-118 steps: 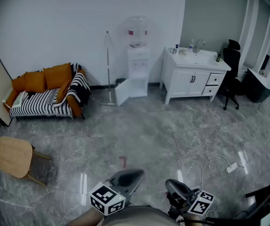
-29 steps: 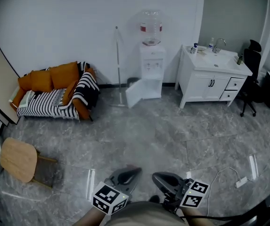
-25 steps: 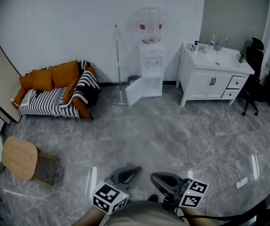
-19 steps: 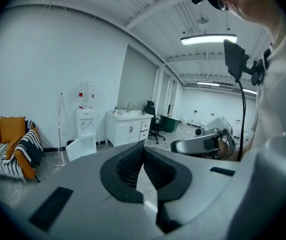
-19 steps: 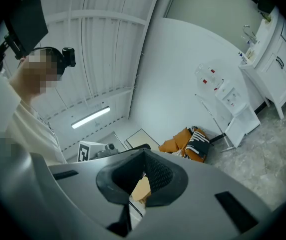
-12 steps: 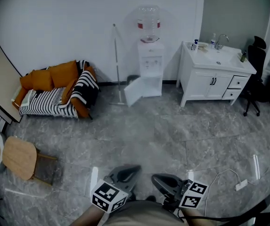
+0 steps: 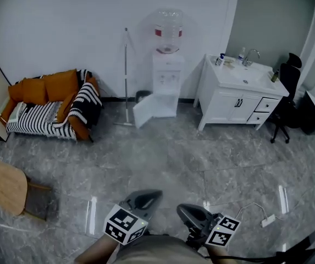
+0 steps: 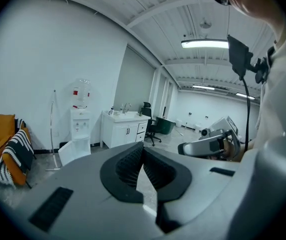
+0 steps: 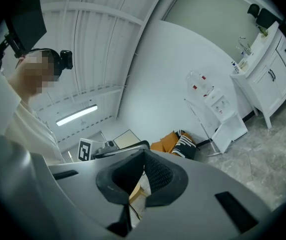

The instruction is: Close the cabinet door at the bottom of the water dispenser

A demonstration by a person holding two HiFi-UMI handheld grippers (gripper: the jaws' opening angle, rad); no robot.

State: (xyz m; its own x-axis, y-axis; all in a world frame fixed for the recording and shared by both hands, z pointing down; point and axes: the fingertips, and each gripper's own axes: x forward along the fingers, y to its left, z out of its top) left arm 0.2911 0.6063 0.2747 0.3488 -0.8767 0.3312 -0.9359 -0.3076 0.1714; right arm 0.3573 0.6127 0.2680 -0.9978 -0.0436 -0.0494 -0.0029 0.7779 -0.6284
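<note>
Left gripper [image 7: 147, 196] and right gripper [image 7: 186, 210] both closed, empty, low at near edge. Water dispenser [image 7: 166, 76] far off against wall, cabinet door [image 7: 144, 112] swung open leftward, well apart from grippers

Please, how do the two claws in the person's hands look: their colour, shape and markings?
The left claw and the right claw look alike: smooth grey shells that taper forward, with black ribbed pads on the inner faces of the jaws. Each carries a white cube printed with black square markers. The person wears a light-coloured top.
</note>
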